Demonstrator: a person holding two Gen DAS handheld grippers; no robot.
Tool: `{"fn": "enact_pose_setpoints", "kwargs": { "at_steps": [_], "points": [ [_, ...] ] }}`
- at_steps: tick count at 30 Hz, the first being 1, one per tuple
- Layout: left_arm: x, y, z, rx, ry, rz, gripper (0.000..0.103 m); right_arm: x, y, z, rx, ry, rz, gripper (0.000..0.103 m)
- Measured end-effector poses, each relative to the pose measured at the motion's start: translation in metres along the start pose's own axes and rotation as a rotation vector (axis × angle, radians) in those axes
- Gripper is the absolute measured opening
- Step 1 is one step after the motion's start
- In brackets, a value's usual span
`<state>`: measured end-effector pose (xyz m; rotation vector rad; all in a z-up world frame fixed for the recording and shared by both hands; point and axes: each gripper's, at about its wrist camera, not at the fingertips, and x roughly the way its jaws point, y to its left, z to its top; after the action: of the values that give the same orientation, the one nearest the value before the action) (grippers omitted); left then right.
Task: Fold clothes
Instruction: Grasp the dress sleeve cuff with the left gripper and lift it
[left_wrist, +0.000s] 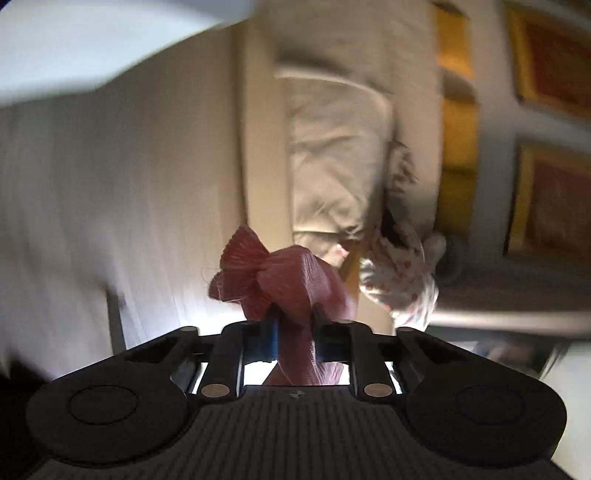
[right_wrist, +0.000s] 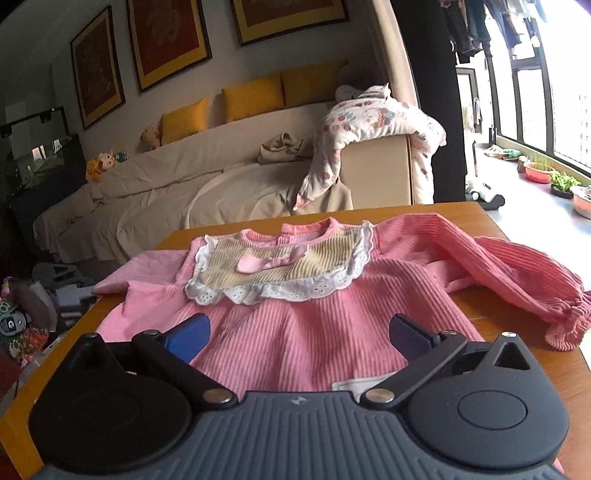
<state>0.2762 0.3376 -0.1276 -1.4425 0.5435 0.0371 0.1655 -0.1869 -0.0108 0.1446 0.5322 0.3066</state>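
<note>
Between the blue pads of the left gripper (left_wrist: 293, 332) a bunched fold of pink ribbed cloth (left_wrist: 291, 284) is clamped, its gathered cuff flaring up and to the left just past the fingertips, well off any surface. Beyond that gripper the view is blurred and tipped sideways: a beige sofa cover (left_wrist: 332, 155) runs ahead, a white garment with red spots (left_wrist: 399, 273) hangs just right of the cloth, and yellow cushions and framed pictures lie further right. The right gripper (right_wrist: 297, 332) stands with its fingers wide apart, one blue pad (right_wrist: 188, 336) on each side, low over the bottom part of a pink ribbed dress (right_wrist: 295, 332) that lies spread face up on the wooden counter (right_wrist: 517, 317); whether the pads touch the cloth I cannot tell. Just ahead of this gripper sits the dress's cream bib with white lace edging (right_wrist: 280, 273) and a pink bow, then the neckline. To the right a long sleeve (right_wrist: 524, 280) trails across the counter, ending in a gathered cuff near the edge; the left sleeve reaches toward the counter's far left edge. Past the counter stands the sofa with yellow cushions (right_wrist: 251, 98), a spotted white garment (right_wrist: 369, 122) draped over its arm, soft toys to the left, and a bright window with potted plants on the right.
</note>
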Motion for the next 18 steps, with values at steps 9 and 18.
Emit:
{"fn": "enact_pose_setpoints", "kwargs": {
  "at_steps": [9,18],
  "points": [
    [-0.014,-0.147,-0.070,0.523,0.003,-0.109,0.005,0.029,-0.033,-0.009,0.221,0.012,0.114,0.103],
    [0.047,-0.230,-0.207,0.768,0.291,-0.244,0.005,0.024,-0.053,-0.014,0.350,-0.063,0.162,0.103]
  ]
}}
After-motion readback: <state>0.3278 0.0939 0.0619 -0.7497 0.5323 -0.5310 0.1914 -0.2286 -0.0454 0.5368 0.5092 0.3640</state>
